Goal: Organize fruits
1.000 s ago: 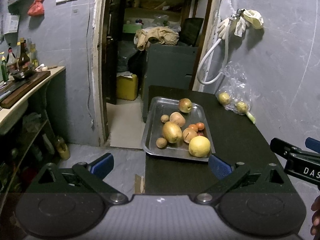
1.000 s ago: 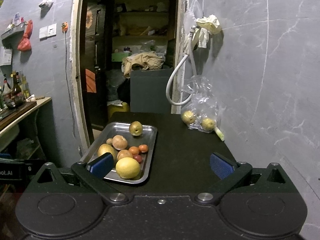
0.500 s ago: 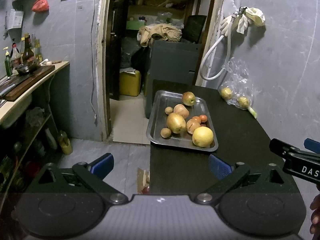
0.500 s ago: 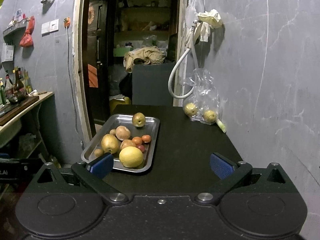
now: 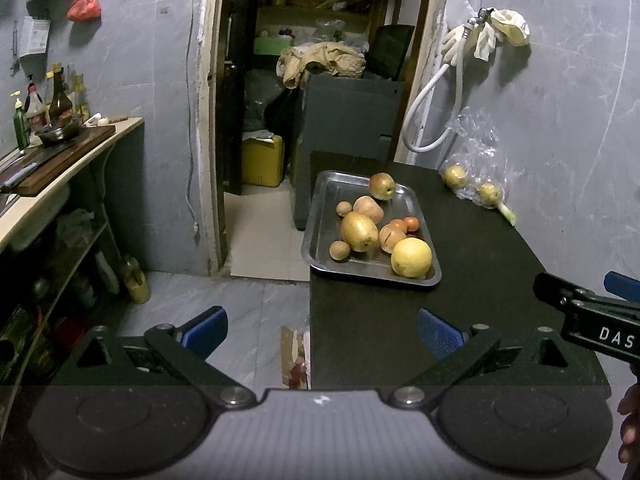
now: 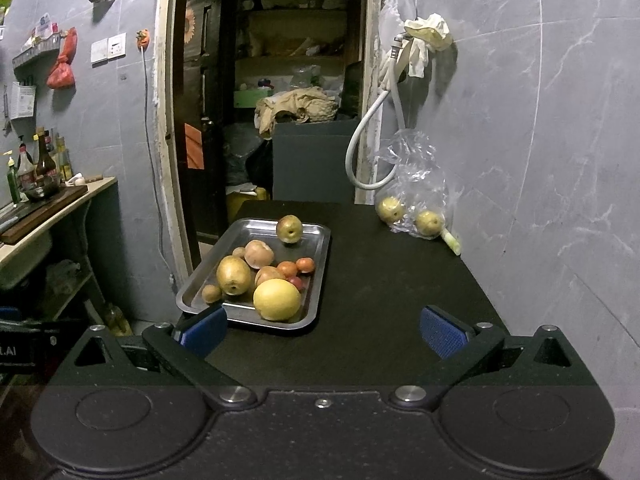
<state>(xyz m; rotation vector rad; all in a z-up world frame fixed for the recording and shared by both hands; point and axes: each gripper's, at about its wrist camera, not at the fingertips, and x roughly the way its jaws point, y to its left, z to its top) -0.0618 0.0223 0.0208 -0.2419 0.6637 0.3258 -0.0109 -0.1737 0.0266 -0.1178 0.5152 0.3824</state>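
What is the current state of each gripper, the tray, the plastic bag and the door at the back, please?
left gripper: open, empty, short of the table.
right gripper: open, empty, over the table's near edge.
metal tray: flat on the black table, loaded with loose fruit.
large yellow fruit: resting in the tray's near corner.
plastic bag: on the table by the wall, mouth upward, two yellow fruits inside.
doorway: open.

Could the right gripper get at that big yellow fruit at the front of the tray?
Probably yes. The right gripper has its jaws open and empty, and the big yellow fruit sits at the tray's near edge with nothing between them.
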